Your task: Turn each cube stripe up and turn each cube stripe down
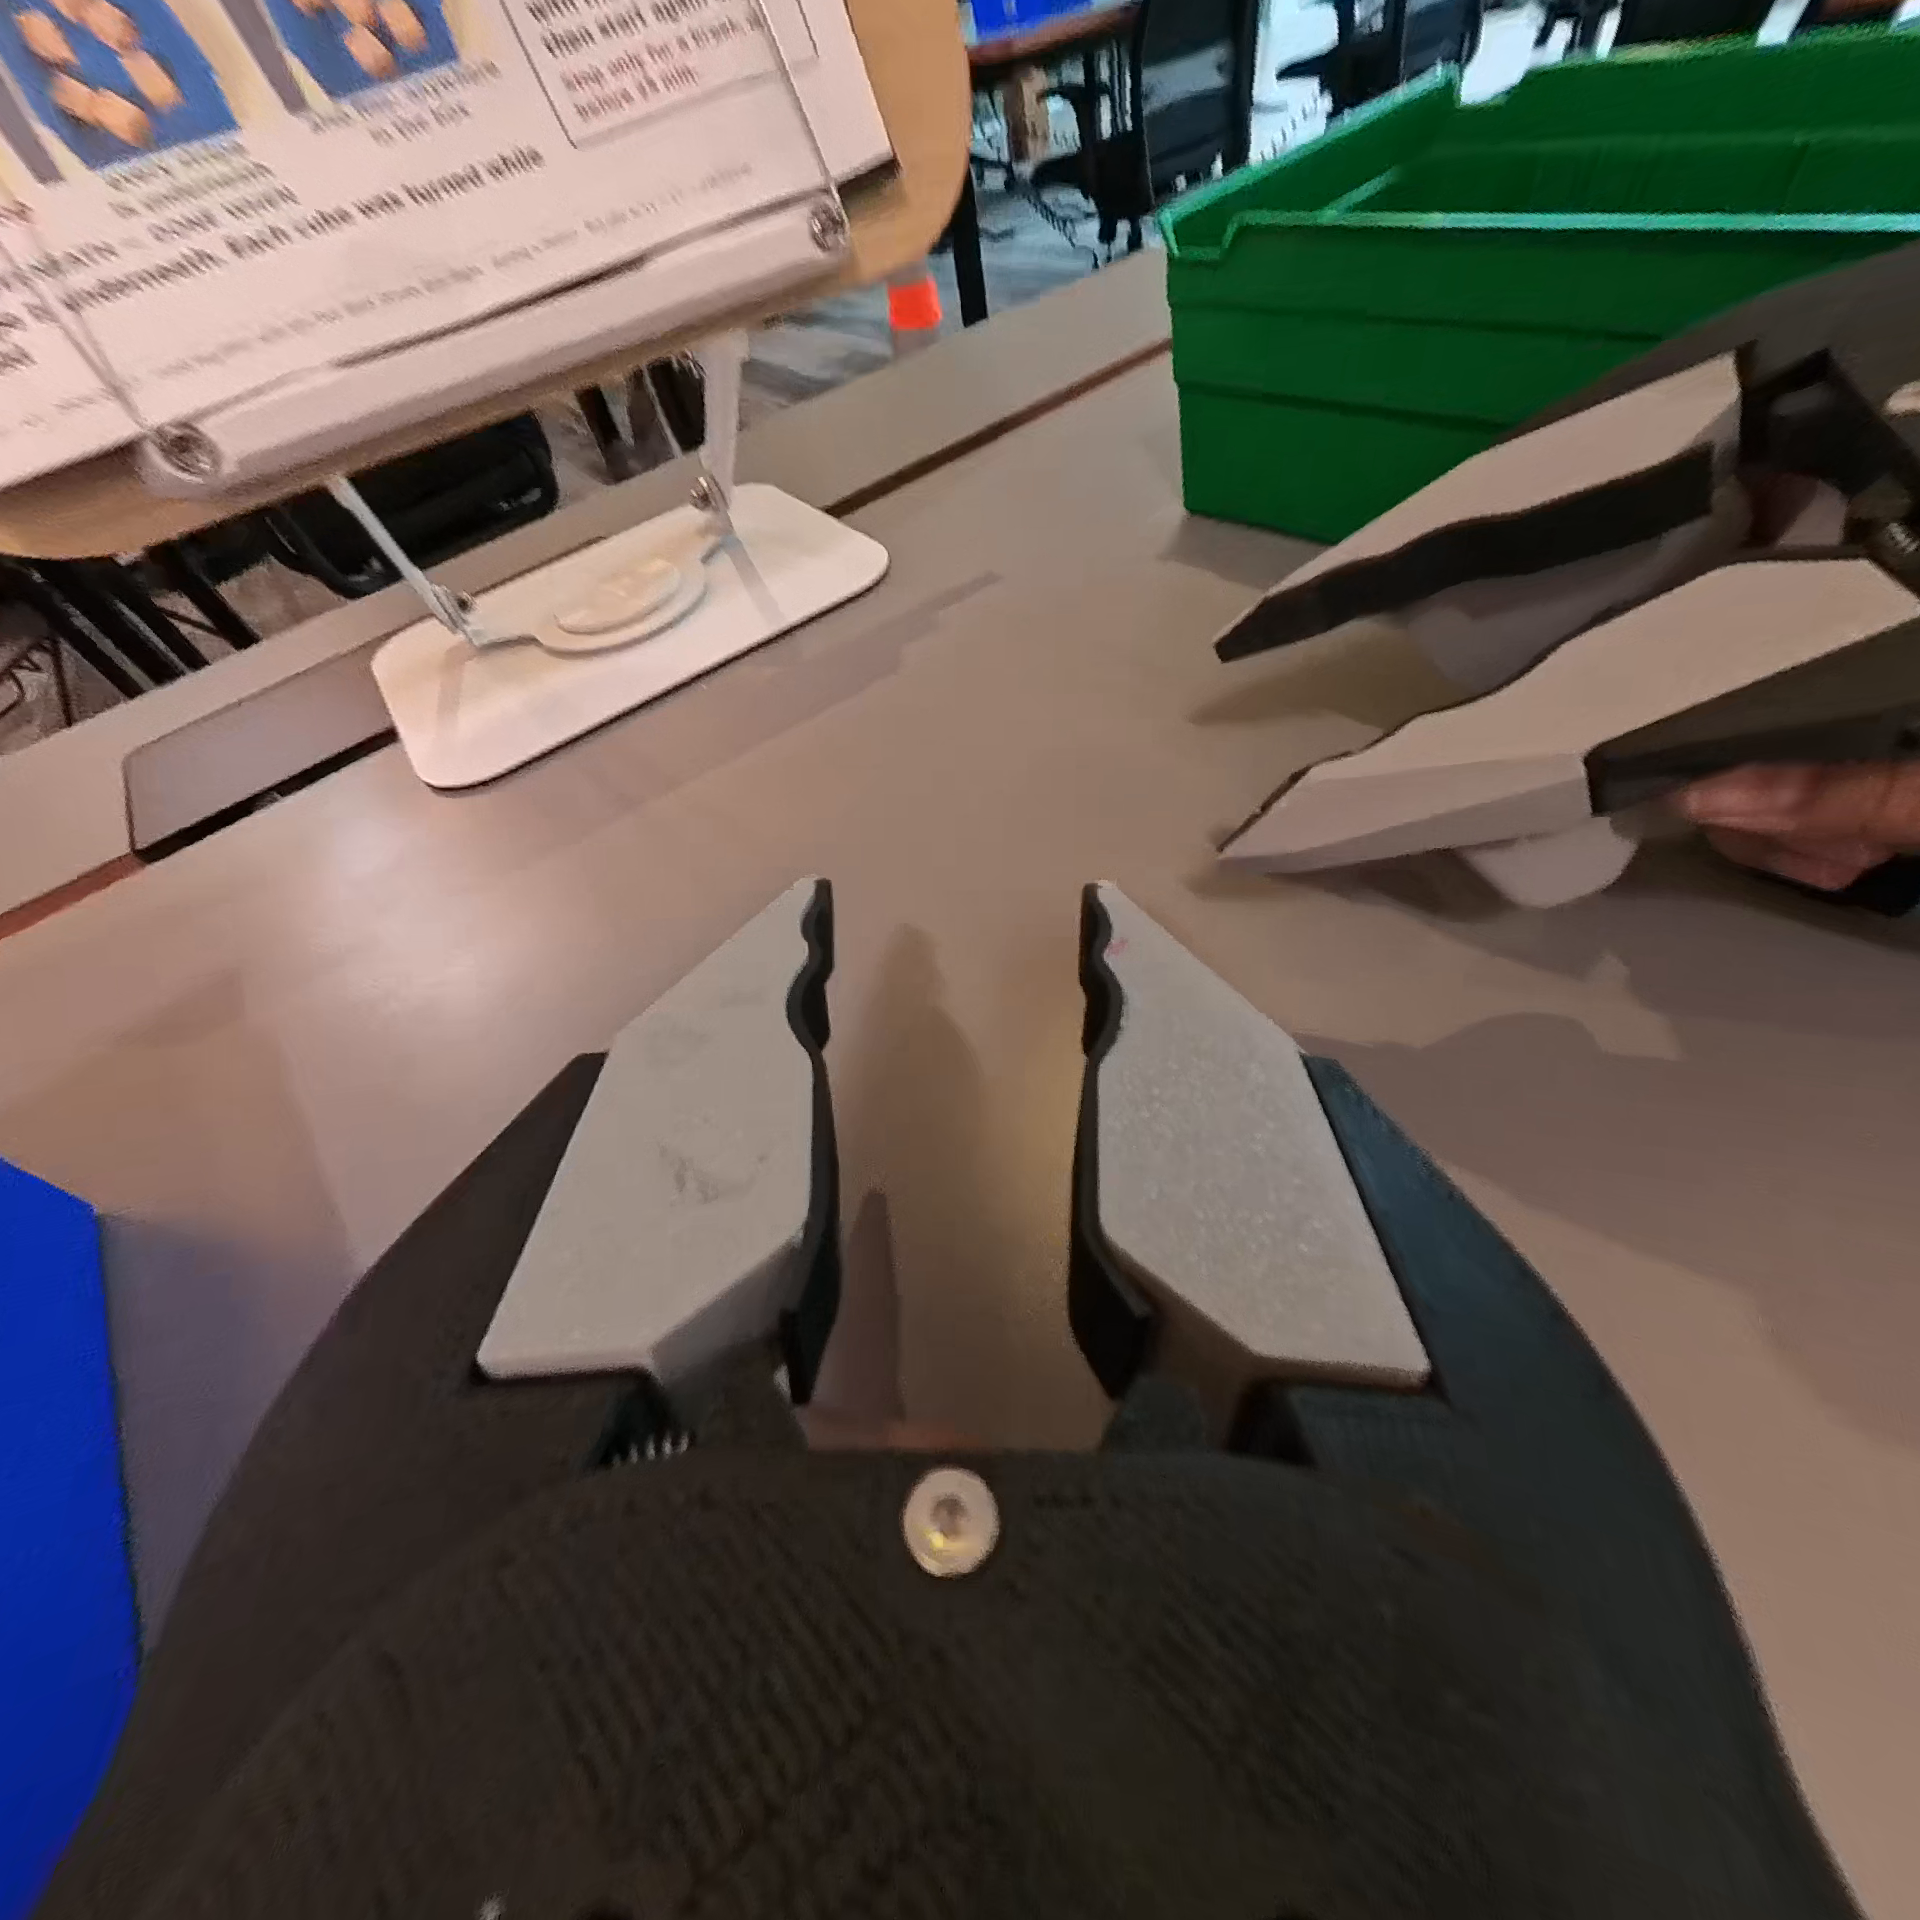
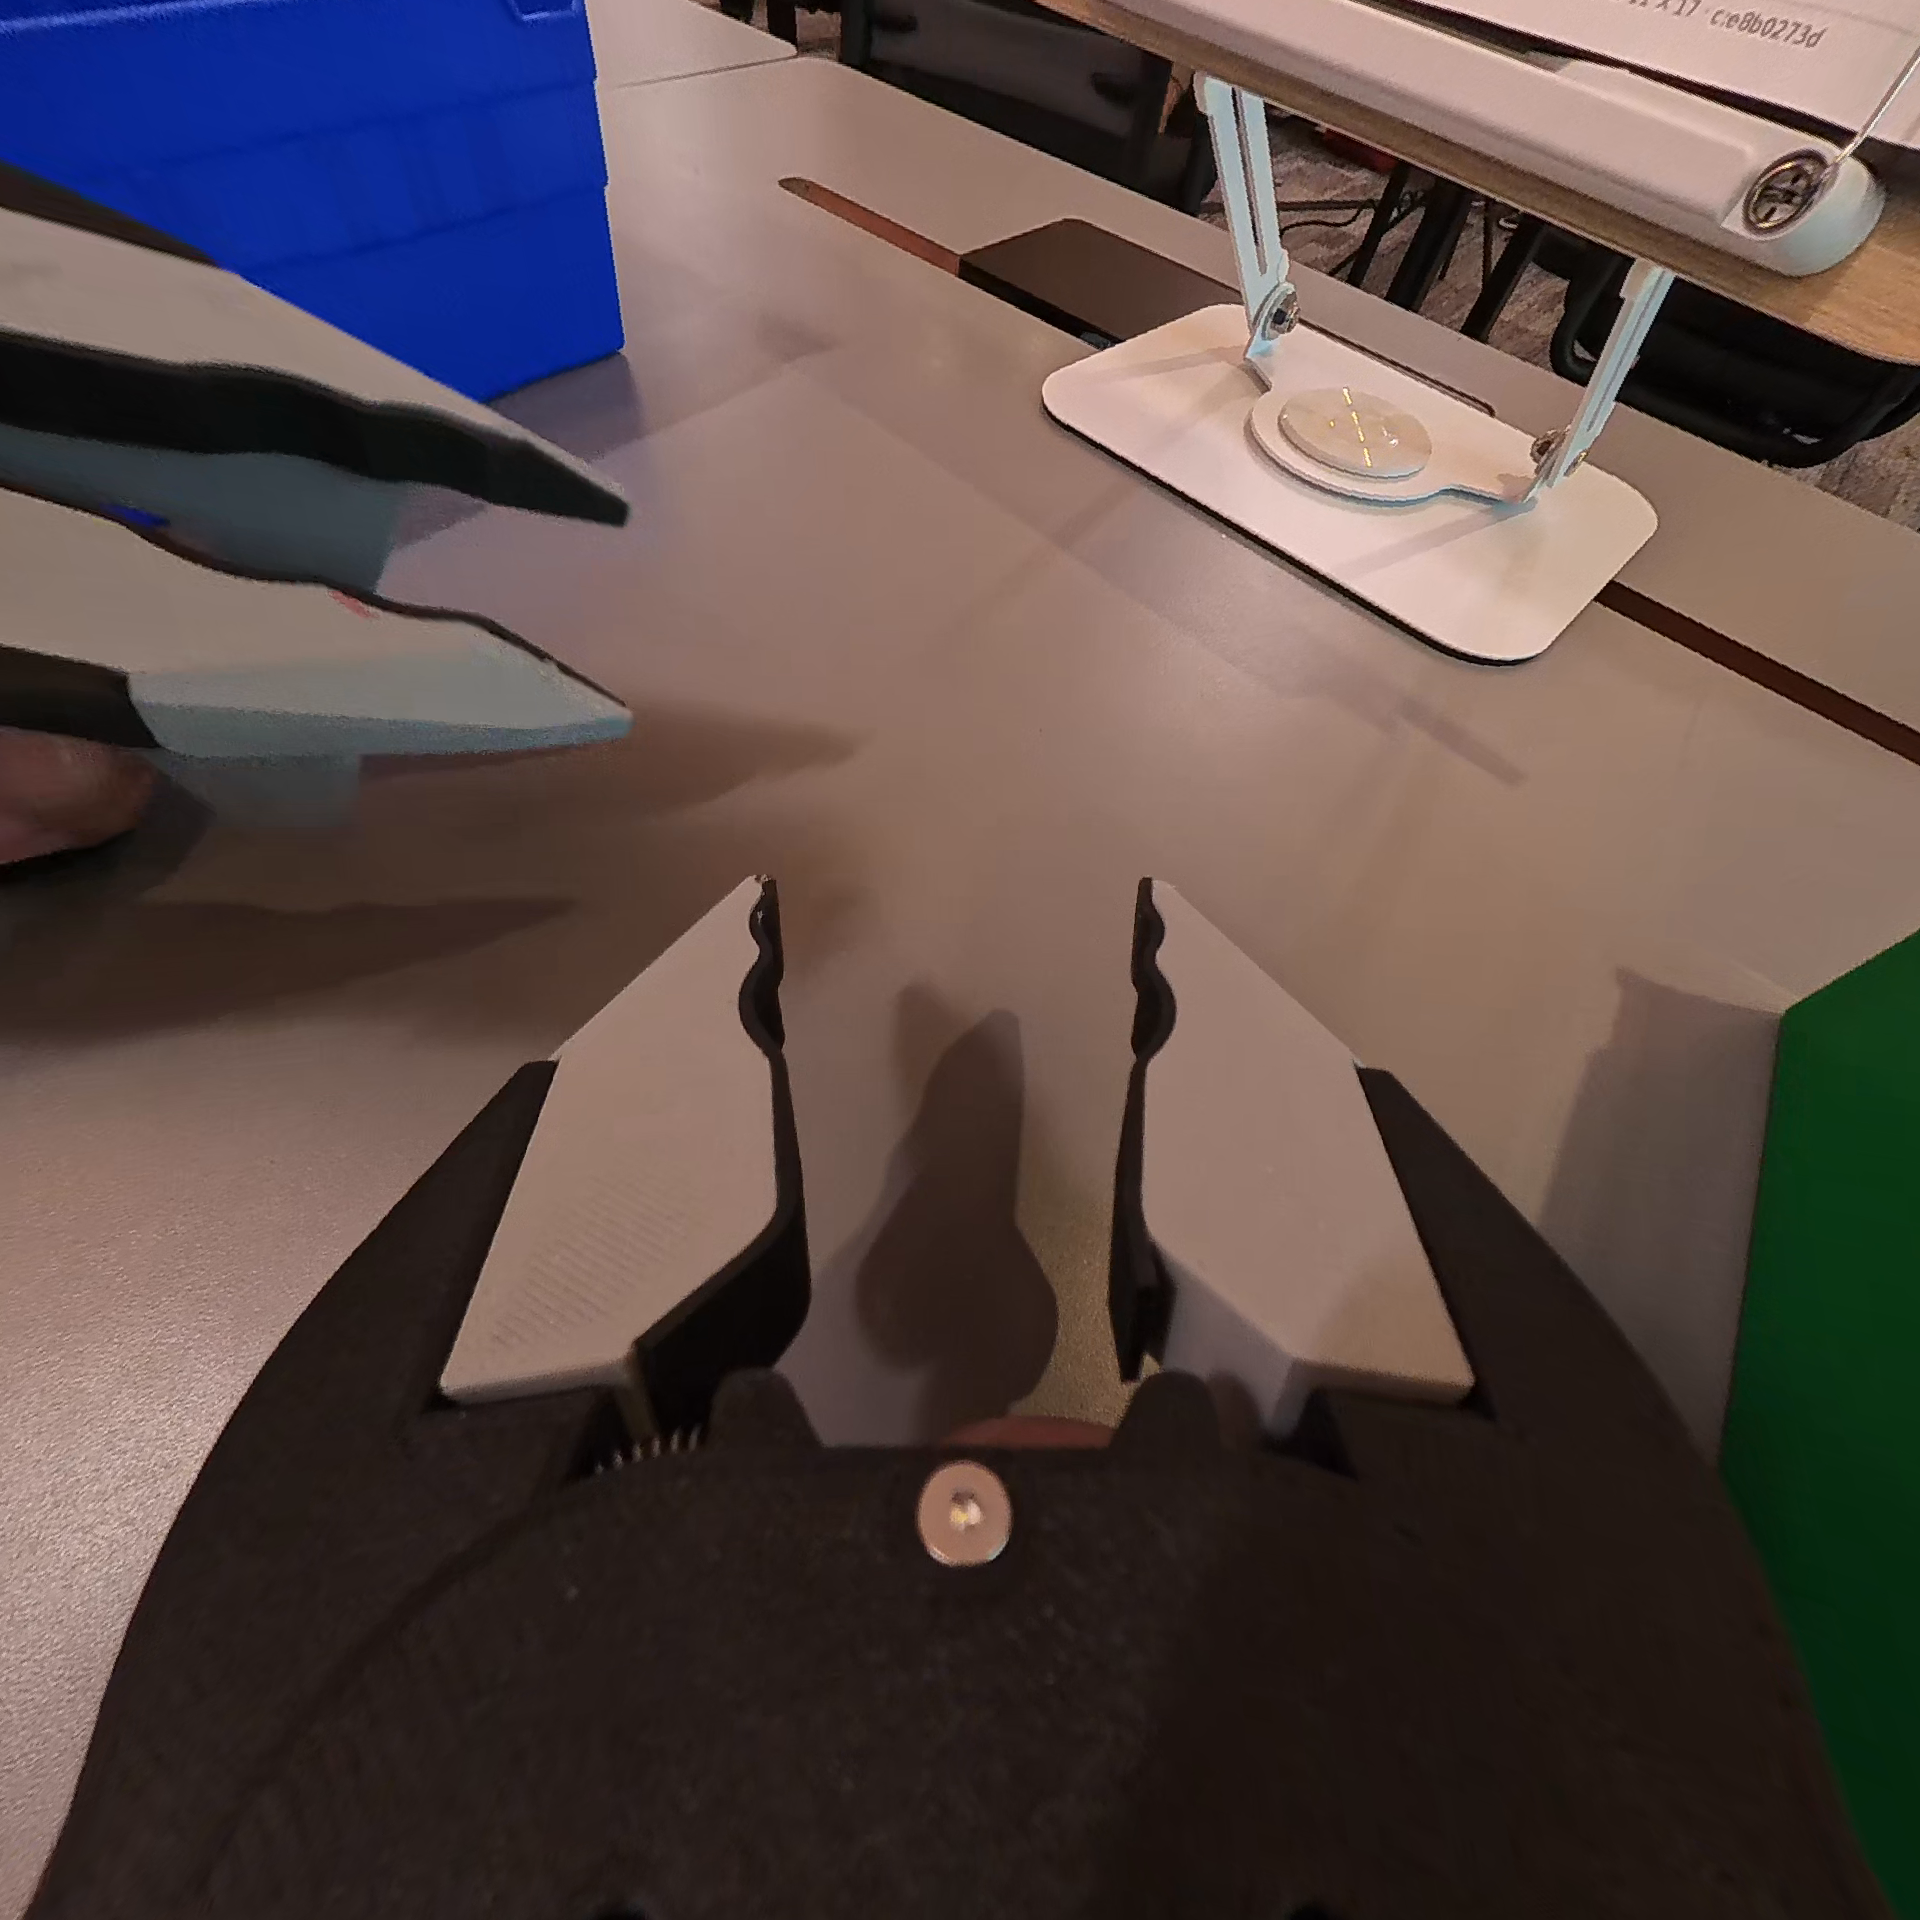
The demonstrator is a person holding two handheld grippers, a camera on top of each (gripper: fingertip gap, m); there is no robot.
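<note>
No cube shows in either view. My left gripper [image 1: 956, 894] is open and empty, low over the grey table [image 1: 987, 727]. My right gripper [image 2: 956, 888] is open and empty too, over the same table [image 2: 1039, 727]. Each gripper shows in the other's view: the right gripper [image 1: 1221, 753] comes in from the right edge of the left wrist view, the left gripper [image 2: 623, 613] from the left edge of the right wrist view. Both point toward the middle of the table, tips apart.
A green bin [image 1: 1455, 312] stands at the back right, its corner also in the right wrist view [image 2: 1849, 1247]. A blue bin [image 2: 343, 177] stands at the left [image 1: 52, 1507]. A white stand [image 1: 634, 623] holding an instruction sheet [image 1: 416, 208] sits at the table's far edge [image 2: 1351, 478].
</note>
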